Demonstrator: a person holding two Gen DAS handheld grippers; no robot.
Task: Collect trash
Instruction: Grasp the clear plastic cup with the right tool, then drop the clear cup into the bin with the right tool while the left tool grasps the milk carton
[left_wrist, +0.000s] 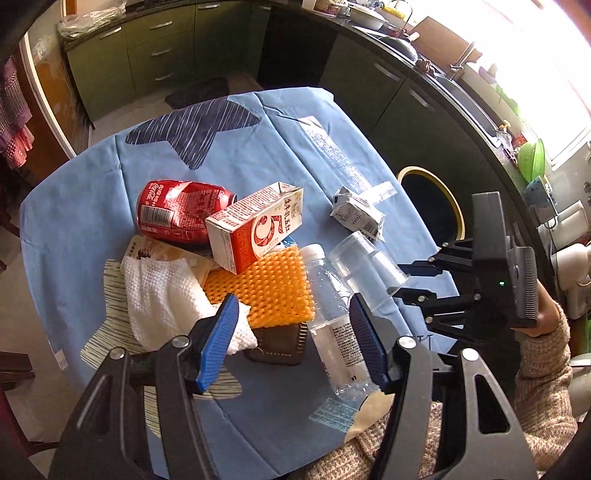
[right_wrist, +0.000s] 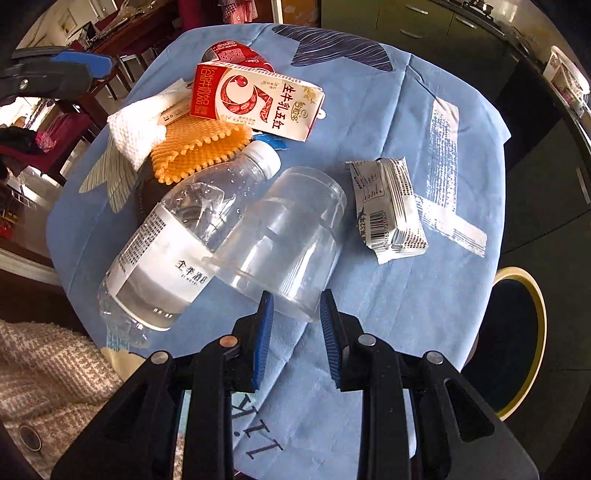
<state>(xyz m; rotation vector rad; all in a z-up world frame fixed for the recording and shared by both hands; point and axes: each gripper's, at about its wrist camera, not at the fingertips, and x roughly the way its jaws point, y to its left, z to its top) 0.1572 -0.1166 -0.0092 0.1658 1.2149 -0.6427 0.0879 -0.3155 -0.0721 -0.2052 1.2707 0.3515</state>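
Trash lies on a round table with a blue cloth (left_wrist: 236, 155): a crushed red cola can (left_wrist: 181, 212), a red-and-white milk carton (left_wrist: 258, 229), a white cloth (left_wrist: 162, 299), an orange foam net (left_wrist: 262, 291), a clear water bottle (left_wrist: 336, 325), a clear plastic cup (left_wrist: 365, 273) on its side and a crumpled white wrapper (left_wrist: 356, 214). My left gripper (left_wrist: 291, 332) is open above the foam net and bottle. My right gripper (right_wrist: 296, 325) is open, its fingertips at the rim of the cup (right_wrist: 284, 236), beside the bottle (right_wrist: 184, 236). The wrapper (right_wrist: 388, 206) lies right of the cup.
A dark bin with a yellow rim (left_wrist: 432, 203) stands on the floor right of the table; it also shows in the right wrist view (right_wrist: 517, 343). Green kitchen cabinets (left_wrist: 155, 55) and a cluttered counter (left_wrist: 461, 74) lie beyond. A dark tray (left_wrist: 280, 343) sits under the foam net.
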